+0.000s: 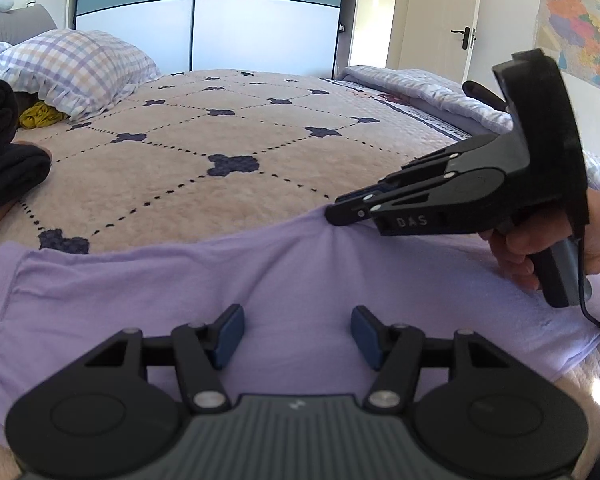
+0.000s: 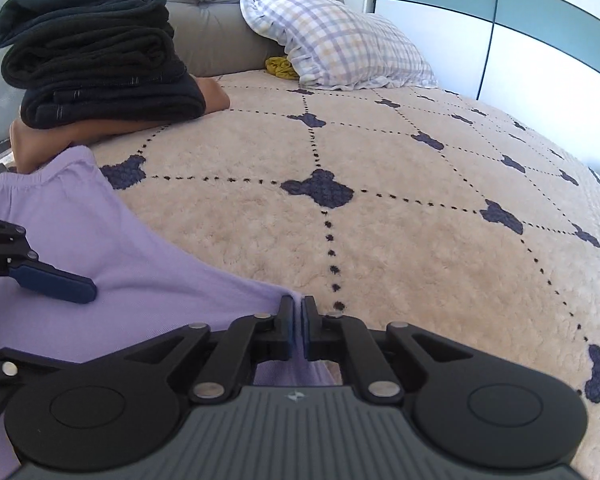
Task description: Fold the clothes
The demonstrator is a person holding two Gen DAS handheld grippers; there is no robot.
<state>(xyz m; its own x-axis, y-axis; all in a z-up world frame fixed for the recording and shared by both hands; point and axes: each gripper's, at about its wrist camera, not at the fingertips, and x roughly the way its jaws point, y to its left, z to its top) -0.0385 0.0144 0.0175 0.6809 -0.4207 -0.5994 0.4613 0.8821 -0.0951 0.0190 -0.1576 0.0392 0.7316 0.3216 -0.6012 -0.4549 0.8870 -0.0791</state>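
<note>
Right wrist view shows your right gripper (image 2: 299, 322) pressed together on the far edge of the lilac garment (image 2: 112, 256), a small peak of cloth pinched between the pads. The garment lies flat on the beige quilted bedspread (image 2: 380, 240), at the near side of the bed, well apart from the stack of dark folded clothes (image 2: 96, 64) and the checked pillow (image 2: 340, 44).

In the left wrist view, your left gripper (image 1: 298, 336) hangs spread just above the middle of the cloth, holding nothing; I cannot tell if its pads touch the fabric.

To do this fold well, I judge you should close the left gripper on the same far edge, further to the left, so both pinches sit on one line. Lift only enough to clear the bedspread, carry the edge toward you evenly, and keep the cloth taut between the two grips so no ridge forms.

The garment's long axis runs left to right across the left wrist view, parallel to the near bed edge. Its seamed end (image 1: 16, 276) points left; which end is the top I cannot tell.
</note>
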